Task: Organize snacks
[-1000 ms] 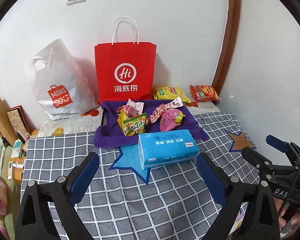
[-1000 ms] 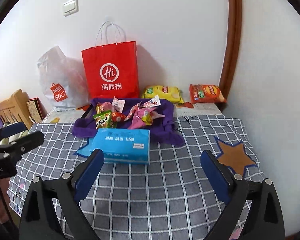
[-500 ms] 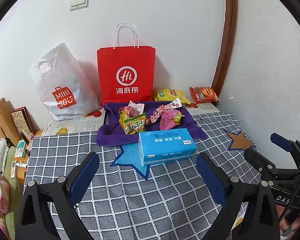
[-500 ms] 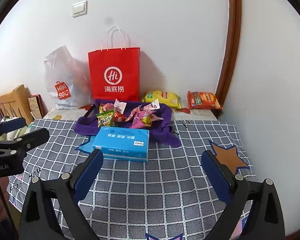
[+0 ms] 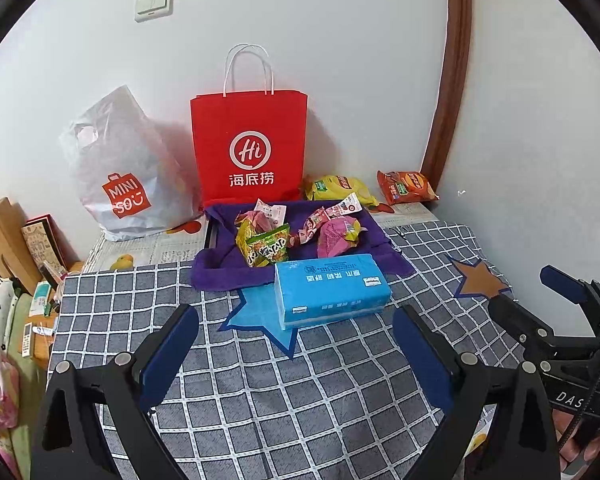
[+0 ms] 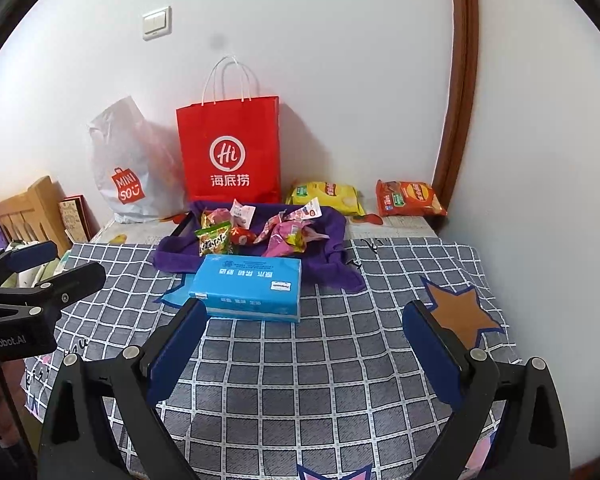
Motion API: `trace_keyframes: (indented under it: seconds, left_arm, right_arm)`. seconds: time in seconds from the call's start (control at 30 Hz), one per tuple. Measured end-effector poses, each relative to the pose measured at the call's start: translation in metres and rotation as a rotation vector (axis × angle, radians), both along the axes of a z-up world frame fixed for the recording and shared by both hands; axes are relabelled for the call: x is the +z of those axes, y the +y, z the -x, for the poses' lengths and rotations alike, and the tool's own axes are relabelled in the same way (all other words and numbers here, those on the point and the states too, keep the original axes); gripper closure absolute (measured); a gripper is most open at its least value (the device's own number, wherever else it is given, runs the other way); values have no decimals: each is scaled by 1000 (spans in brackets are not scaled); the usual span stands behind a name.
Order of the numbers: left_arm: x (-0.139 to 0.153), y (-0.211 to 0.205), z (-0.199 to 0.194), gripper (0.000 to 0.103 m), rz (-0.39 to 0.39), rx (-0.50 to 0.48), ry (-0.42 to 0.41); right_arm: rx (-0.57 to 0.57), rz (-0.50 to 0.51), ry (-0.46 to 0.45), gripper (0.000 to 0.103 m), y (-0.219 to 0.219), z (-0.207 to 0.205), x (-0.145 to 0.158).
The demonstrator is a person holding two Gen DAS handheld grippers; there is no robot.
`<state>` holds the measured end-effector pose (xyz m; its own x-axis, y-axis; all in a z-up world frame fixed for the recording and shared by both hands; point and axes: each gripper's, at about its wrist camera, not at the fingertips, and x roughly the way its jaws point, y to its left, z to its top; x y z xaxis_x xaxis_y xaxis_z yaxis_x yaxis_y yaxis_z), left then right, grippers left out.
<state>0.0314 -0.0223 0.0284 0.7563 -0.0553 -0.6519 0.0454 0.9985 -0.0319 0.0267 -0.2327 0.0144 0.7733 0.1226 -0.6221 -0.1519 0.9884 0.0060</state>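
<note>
nearest the cameras, the left gripper (image 5: 296,344) and the right gripper (image 6: 304,340) hang above the checked cloth (image 5: 260,380), each with its flat blue-padded jaws spread wide and holding nothing. the cloth is a soft grey weave crossed by white lines, with a blue star patch (image 5: 256,316) and a brown star patch (image 6: 456,312) sewn in.

just past the left gripper, a rectangular blue tissue pack (image 5: 330,290) in smooth plastic wrap lies flat, overlapping the blue star and touching the front edge of a rumpled purple cloth (image 5: 216,272).

on the purple cloth sits the heap of snacks: a crinkly green and yellow packet (image 5: 266,246) at the left, a crumpled pink packet (image 5: 336,234) at the right, and a thin pink and white wrapper (image 5: 330,214) behind them.

farther back, against the white wall, a stiff red paper bag (image 5: 250,148) with white cord handles stands upright, beside a slumped white plastic bag (image 5: 124,176). to the right, a puffy yellow chip bag (image 5: 338,190) and an orange chip bag (image 5: 406,188) lie flat, well apart from the heap.
</note>
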Motion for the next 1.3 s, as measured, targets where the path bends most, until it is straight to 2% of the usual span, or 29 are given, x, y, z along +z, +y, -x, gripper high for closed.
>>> trace_keyframes:
  seconds: [1.3]
  left_arm:
    - [-2,-3,2,5,-7,-15,4]
  right_arm:
    - [10,-27,-25,5,-3,5,8]
